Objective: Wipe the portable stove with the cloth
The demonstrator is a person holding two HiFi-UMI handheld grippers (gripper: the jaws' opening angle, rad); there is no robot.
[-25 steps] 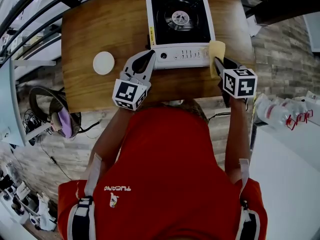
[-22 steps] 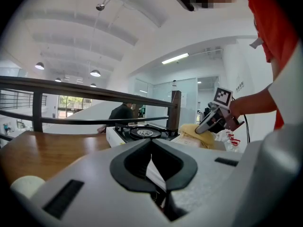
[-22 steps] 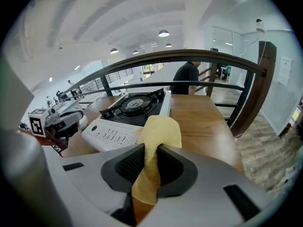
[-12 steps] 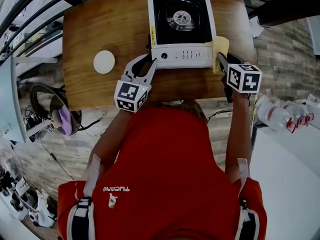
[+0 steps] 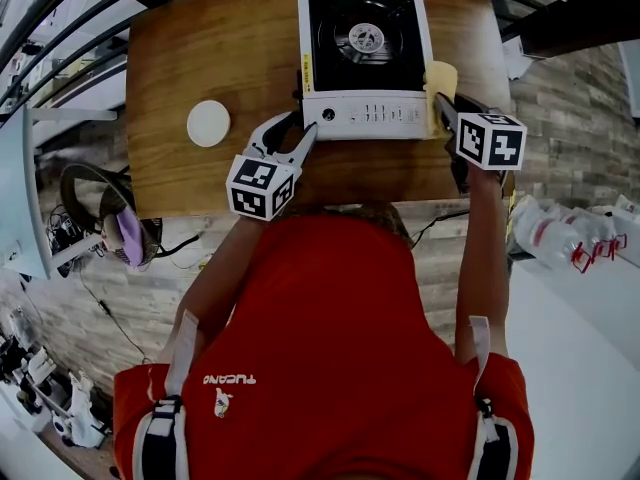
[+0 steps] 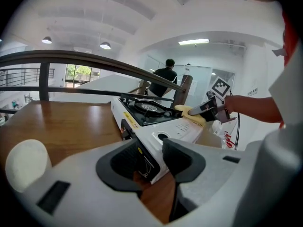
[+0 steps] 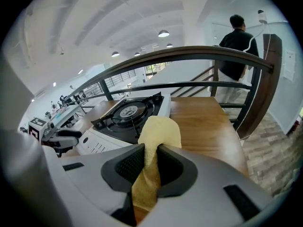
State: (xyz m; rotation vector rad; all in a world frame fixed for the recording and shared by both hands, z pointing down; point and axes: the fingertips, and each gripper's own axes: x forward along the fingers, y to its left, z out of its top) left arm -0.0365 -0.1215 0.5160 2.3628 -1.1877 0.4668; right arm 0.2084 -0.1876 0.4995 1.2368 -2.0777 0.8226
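The portable stove (image 5: 365, 58), a white body with a black burner top, stands at the table's far middle. My right gripper (image 5: 442, 111) is at the stove's right front corner, shut on a yellow cloth (image 5: 438, 80). The cloth (image 7: 161, 131) stands up between the jaws of the right gripper (image 7: 151, 162), next to the stove (image 7: 128, 115). My left gripper (image 5: 303, 125) is at the stove's front left corner. Its jaws have just been opening. In the left gripper view the left gripper (image 6: 154, 162) is open, with that corner of the stove (image 6: 156, 126) between its pads.
A round white disc (image 5: 208, 124) lies on the wooden table (image 5: 220, 58), left of the stove. It also shows low at the left in the left gripper view (image 6: 26, 162). A dark curved railing (image 7: 199, 53) runs behind the table, with a person (image 7: 236, 37) beyond it.
The left gripper's jaws opened from nearly shut and it sank at the stove's front left corner. The right gripper carried the cloth a little farther along the stove's right side.
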